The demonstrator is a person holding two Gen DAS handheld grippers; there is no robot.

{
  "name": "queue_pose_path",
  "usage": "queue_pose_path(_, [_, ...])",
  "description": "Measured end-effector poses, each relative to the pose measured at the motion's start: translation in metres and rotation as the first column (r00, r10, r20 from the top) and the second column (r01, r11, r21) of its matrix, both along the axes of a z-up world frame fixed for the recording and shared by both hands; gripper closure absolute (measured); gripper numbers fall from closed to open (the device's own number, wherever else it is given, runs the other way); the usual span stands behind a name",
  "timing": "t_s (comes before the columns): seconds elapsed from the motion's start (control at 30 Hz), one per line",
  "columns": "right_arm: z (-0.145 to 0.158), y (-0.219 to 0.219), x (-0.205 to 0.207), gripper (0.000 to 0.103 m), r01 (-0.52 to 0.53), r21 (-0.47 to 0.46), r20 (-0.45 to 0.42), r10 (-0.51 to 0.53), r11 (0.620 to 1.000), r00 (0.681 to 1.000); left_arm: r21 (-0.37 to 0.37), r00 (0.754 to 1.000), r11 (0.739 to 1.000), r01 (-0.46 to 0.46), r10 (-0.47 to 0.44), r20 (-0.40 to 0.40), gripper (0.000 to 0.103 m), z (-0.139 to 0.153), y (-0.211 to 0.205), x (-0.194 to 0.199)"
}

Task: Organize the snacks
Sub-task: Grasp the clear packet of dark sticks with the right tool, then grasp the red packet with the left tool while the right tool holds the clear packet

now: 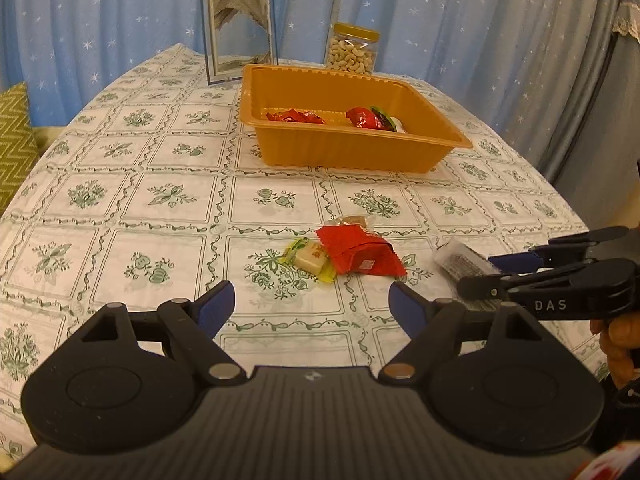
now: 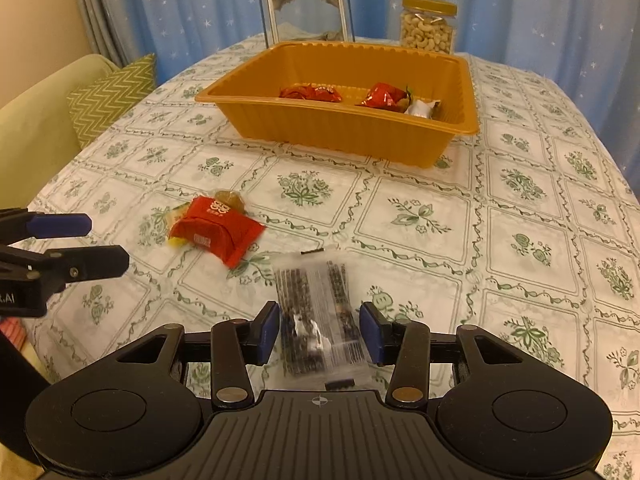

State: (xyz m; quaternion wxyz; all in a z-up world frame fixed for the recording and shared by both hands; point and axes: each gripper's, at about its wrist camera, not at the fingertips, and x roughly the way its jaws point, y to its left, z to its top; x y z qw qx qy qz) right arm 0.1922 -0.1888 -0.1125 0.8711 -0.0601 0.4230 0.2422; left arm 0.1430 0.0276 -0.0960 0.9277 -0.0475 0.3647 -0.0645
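Note:
My right gripper (image 2: 320,328) is shut on a clear packet of dark snack sticks (image 2: 316,320), its blue pads against both sides of the packet, low over the tablecloth. The left wrist view shows that gripper (image 1: 480,272) and packet (image 1: 460,260) at the right. My left gripper (image 1: 312,300) is open and holds nothing. Just beyond it lie a red packet (image 1: 360,256), a yellow-green wrapped candy (image 1: 308,260) and a small clear-wrapped brown candy (image 1: 354,220). The orange tray (image 1: 360,148) farther back holds red-wrapped snacks (image 1: 296,116) and a white one (image 2: 420,108).
Behind the tray stand a jar of cashews (image 2: 428,26) and a framed sand picture (image 2: 306,4), with a blue starred curtain beyond. A green zigzag cushion (image 2: 114,96) lies on a sofa to the left of the table. A hand (image 1: 616,340) grips the right tool.

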Motion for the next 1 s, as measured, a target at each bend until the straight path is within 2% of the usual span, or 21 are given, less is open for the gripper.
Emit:
queue_pose_path(0.07, [-0.004,0.005,-0.002,0.058,-0.006,-0.033,0.014,0.007,0.999,1.000,0.011,1.000,1.000,0.010,-0.010,0.010,0.021,0.000,-0.003,0.002])
queue_pose_path(0.1, [-0.005,0.006,-0.005,0.062,-0.006,-0.041,0.026,0.007,0.999,1.000,0.018,1.000,1.000,0.016,-0.016,0.014,0.022,0.000,-0.004,0.003])
queue_pose_path(0.37, [-0.003,-0.018,-0.013,0.064,0.094,0.033,0.014,-0.094,0.995,0.995,0.115,0.994,0.988,0.100,-0.105,0.043,0.026,-0.005,-0.021,0.026])
queue_pose_path(0.53, [-0.001,-0.029,-0.013,0.064,0.141,0.050,0.012,-0.142,0.989,0.990,0.244,0.978,0.952,0.184,-0.203,0.052,0.028,-0.011,-0.038,0.050])
queue_pose_path(0.6, [-0.001,-0.031,-0.013,0.064,0.151,0.055,0.016,-0.152,0.987,0.988,0.272,0.972,0.939,0.212,-0.232,0.042,0.028,-0.014,-0.043,0.058])
queue_pose_path(0.7, [-0.001,-0.032,-0.012,0.064,0.166,0.068,0.012,-0.167,0.984,0.986,0.258,0.962,0.931,0.259,-0.272,0.020,0.029,-0.020,-0.047,0.066])
queue_pose_path(0.8, [-0.002,-0.032,-0.014,0.064,0.174,0.075,0.010,-0.175,0.982,0.985,0.241,0.955,0.928,0.285,-0.297,0.011,0.041,-0.022,-0.053,0.063])
queue_pose_path(1.0, [-0.001,-0.035,-0.015,0.064,0.197,0.094,0.007,-0.198,0.976,0.980,0.202,0.945,0.925,0.322,-0.325,-0.018,0.056,-0.018,-0.063,0.047])
